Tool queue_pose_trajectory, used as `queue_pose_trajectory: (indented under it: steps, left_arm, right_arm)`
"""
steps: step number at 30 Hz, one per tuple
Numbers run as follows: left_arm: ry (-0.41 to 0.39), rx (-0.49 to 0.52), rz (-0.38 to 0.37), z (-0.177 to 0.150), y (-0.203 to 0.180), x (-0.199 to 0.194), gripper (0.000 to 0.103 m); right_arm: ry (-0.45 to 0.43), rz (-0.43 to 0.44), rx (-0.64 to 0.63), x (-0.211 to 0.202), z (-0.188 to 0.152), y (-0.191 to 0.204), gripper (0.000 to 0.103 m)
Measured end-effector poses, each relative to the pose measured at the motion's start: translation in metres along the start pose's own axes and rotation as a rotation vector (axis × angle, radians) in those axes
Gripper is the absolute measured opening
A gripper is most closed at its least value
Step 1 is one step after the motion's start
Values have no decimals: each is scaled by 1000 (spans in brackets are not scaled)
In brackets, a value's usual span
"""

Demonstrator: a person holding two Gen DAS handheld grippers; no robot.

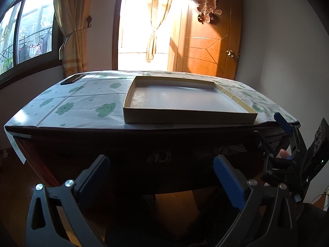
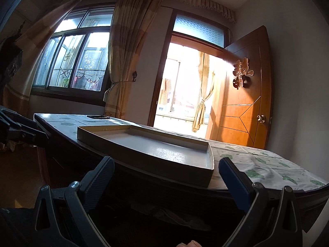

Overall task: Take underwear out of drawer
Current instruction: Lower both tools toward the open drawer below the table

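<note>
Left wrist view: left gripper has its fingers spread wide, holding nothing, aimed at the dark front of the table under the cloud-print tablecloth. A round metal pull sits on the drawer front dead ahead, between the blue pads. Drawer looks shut or barely cracked; too dark to be sure. Underwear isn't visible in either view, so presumably it's inside the drawer; a pale crumpled bit near the right gripper could be fabric, can't tell. Right gripper also wide apart and empty in its own view, held low at the table edge just below the shallow cardboard box, which is empty and likely the drop spot. Handling guess: light, soft, limp cloth, no fragility, will drape and may snag on the drawer lip. Best to pinch a bunched fold or the waistband, deep in the pads, and lift straight up. Drawer pull is small and rigid, so it needs a centred pinch.
</note>
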State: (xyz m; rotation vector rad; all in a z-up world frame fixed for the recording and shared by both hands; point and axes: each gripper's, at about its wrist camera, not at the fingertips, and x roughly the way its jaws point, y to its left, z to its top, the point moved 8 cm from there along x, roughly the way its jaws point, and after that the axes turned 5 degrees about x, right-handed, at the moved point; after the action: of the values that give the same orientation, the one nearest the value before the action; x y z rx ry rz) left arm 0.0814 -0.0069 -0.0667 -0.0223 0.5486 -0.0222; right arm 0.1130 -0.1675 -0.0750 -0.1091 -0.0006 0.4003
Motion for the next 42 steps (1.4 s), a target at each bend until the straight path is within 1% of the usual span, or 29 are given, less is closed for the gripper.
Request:
queue_pose_trajectory:
  steps: [2, 4, 9, 14, 24, 29, 35, 42]
  left_arm:
    - [-1, -2, 0, -1, 0, 0, 103]
    - [-2, -3, 0, -1, 0, 0, 103]
    - [-4, -9, 7, -3, 1, 0, 103]
    - [6, -17, 19, -5, 3, 2, 103]
    - [15, -3, 34, -6, -2, 2, 103]
    - [16, -1, 36, -6, -4, 1, 103]
    - [12, -1, 35, -4, -6, 0, 103]
    - [13, -9, 32, -4, -3, -1, 103]
  right_arm:
    - [-36, -3, -11, 5, -5, -4, 103]
    - [-51, 19, 1, 11, -9, -8, 103]
    - [-71, 31, -13, 24, -16, -14, 103]
    - [-92, 45, -9, 28, -25, -18, 103]
    - [-111, 65, -80, 37, -30, -11, 103]
    - [-107, 65, -117, 42, -32, -13, 103]
    - [-57, 61, -183, 50, -40, -9, 103]
    - [-33, 66, -176, 48, -39, -11, 103]
